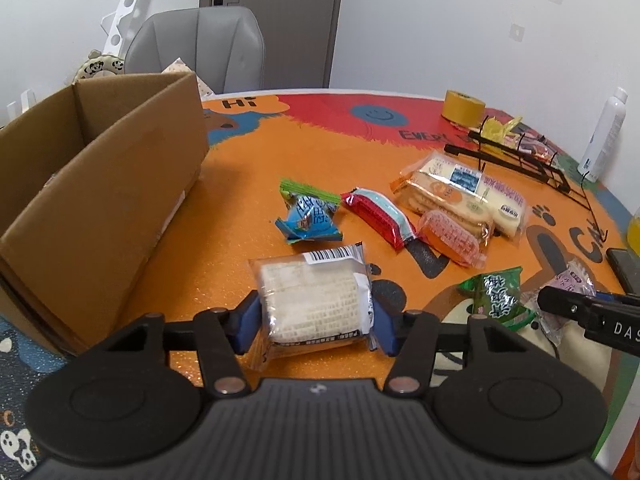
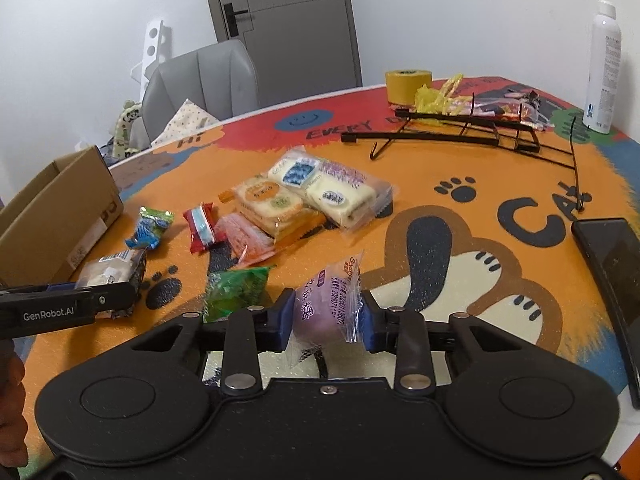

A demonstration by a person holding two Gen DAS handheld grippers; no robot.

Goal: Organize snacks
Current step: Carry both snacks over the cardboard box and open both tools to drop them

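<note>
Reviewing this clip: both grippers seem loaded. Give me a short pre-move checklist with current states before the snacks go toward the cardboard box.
1. Left gripper closed on the white cake packet: ok, pads press both sides.
2. Right gripper closed on the purple snack packet: ok.
3. Cardboard box open on top: ok.
4. Room inside the box: cannot tell, its floor is hidden.
5. Path from the left gripper to the box free of snacks: ok, only bare mat between.
6. Green packet clear of the right gripper: not ok, it lies right beside the left finger.
</note>
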